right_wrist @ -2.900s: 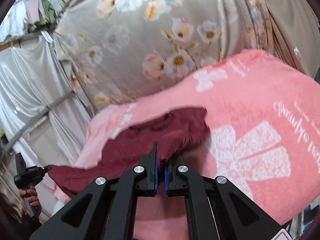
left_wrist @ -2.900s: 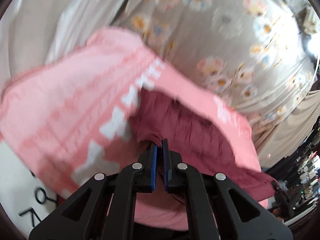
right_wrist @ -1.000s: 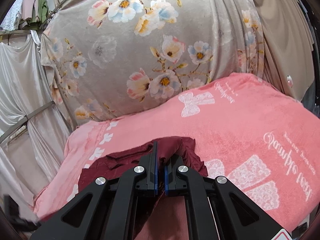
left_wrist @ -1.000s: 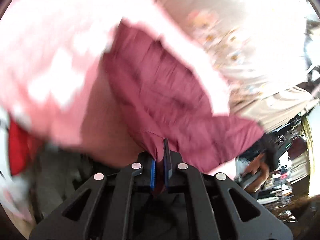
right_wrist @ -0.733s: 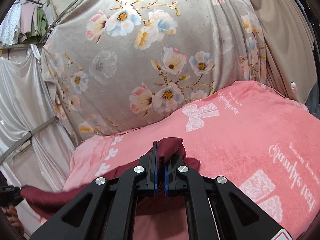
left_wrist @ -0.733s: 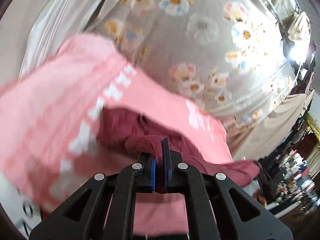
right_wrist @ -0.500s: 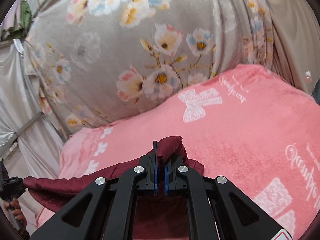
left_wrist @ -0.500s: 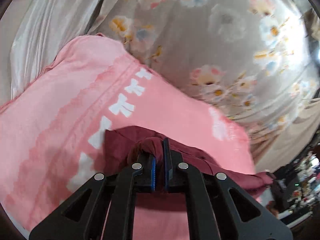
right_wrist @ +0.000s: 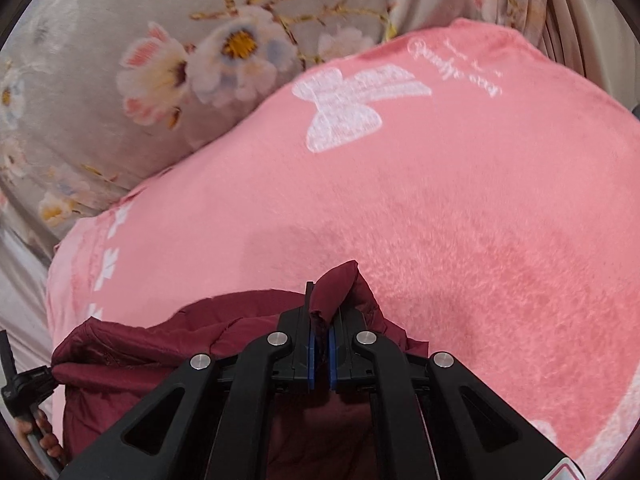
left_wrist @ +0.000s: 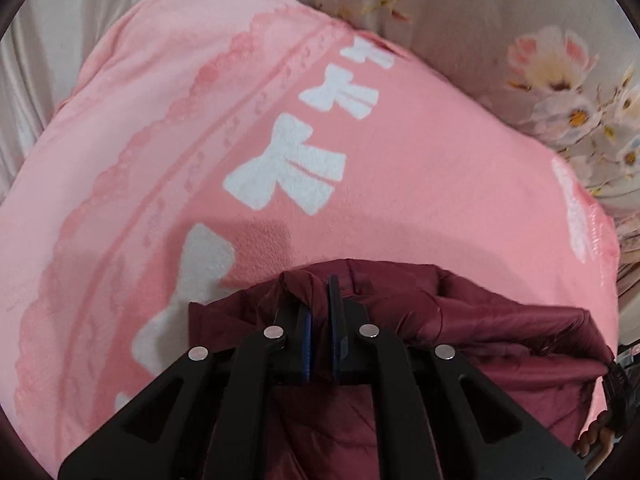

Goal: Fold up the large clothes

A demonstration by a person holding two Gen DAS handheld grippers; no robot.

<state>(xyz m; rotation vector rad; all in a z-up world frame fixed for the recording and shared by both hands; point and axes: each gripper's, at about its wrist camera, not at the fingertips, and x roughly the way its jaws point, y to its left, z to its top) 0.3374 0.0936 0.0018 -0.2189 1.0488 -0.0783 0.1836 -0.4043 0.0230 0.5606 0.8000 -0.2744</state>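
A dark maroon padded garment (left_wrist: 500, 320) lies low over a pink blanket (left_wrist: 400, 160) printed with white bows. My left gripper (left_wrist: 320, 292) is shut on a bunched fold at the garment's edge, close above the blanket. In the right wrist view the same garment (right_wrist: 160, 332) stretches away to the left. My right gripper (right_wrist: 322, 300) is shut on another pinched fold, which pokes up between its fingers. Most of the garment is hidden beneath both grippers' bodies.
The pink blanket (right_wrist: 480, 200) covers the whole work surface. A grey floral cloth (right_wrist: 160, 60) hangs behind it, and pale satin drapes (left_wrist: 40, 60) hang to the left. The person's other hand (right_wrist: 40, 436) shows at the lower left edge of the right wrist view.
Both grippers have swung down and forward with the garment, from up in the air to just above the blanket. The blanket now fills both views. Both grips are unchanged.
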